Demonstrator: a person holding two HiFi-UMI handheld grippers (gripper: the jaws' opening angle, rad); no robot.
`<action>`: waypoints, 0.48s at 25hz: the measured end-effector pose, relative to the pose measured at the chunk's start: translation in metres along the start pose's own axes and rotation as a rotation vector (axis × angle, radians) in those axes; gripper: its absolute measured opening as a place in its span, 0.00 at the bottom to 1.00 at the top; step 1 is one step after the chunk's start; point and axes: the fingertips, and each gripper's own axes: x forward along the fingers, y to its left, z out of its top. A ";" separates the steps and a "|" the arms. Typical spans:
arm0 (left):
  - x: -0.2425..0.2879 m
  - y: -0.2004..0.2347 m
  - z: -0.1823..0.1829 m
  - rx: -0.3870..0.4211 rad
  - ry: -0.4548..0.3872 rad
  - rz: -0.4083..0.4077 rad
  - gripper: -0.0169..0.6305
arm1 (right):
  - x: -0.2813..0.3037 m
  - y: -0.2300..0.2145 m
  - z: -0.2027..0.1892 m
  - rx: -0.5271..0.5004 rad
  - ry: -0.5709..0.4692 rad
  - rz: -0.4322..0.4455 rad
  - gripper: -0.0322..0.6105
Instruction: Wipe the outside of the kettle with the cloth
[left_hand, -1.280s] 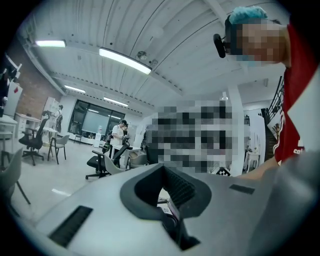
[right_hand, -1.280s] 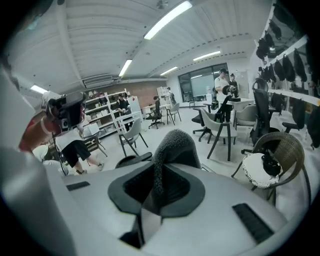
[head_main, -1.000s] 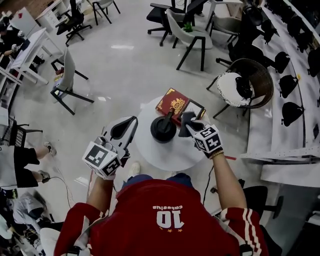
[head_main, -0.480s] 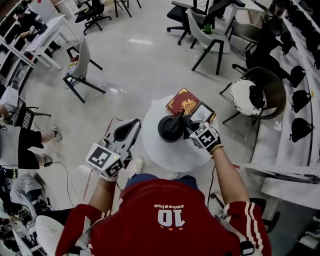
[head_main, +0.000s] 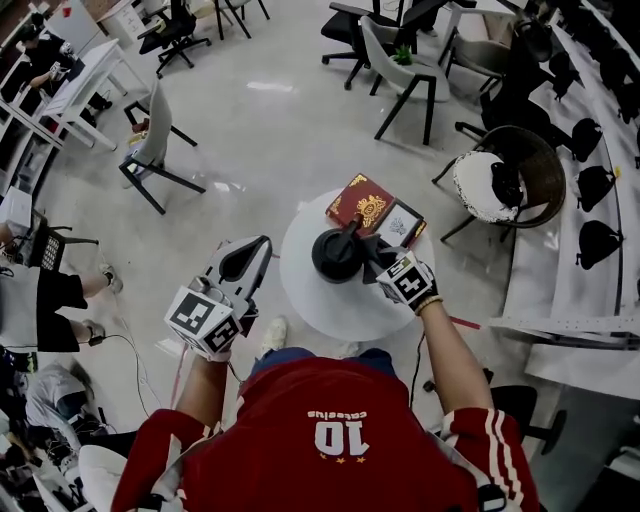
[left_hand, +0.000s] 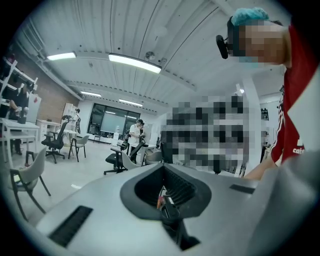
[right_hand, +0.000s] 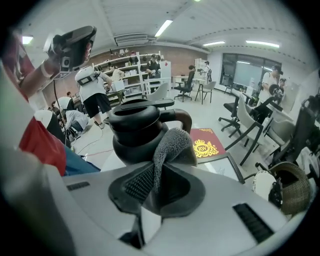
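**Head view:** black kettle stands on the round white table, toward its far edge. A red book and a framed sheet lie just beyond it at that edge. My right gripper is at the kettle's right side. My left gripper hangs off the table's left edge, apart from everything.

**Right gripper view** adds what the head view can't resolve: jaws clamped on a grey cloth, its bunched end apparently against the kettle's body, below the handle.

**Left gripper view:** jaws together, nothing betw. them, pointing out into a room w/ office chairs.
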 end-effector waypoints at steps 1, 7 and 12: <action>0.000 0.000 0.001 0.000 -0.002 -0.008 0.04 | -0.002 0.003 0.000 0.016 -0.006 -0.001 0.13; 0.002 -0.003 0.002 0.003 0.003 -0.075 0.04 | -0.004 0.019 -0.008 0.126 -0.039 -0.029 0.13; 0.006 0.003 0.005 -0.001 -0.006 -0.136 0.04 | -0.001 0.036 -0.011 0.210 -0.051 -0.054 0.13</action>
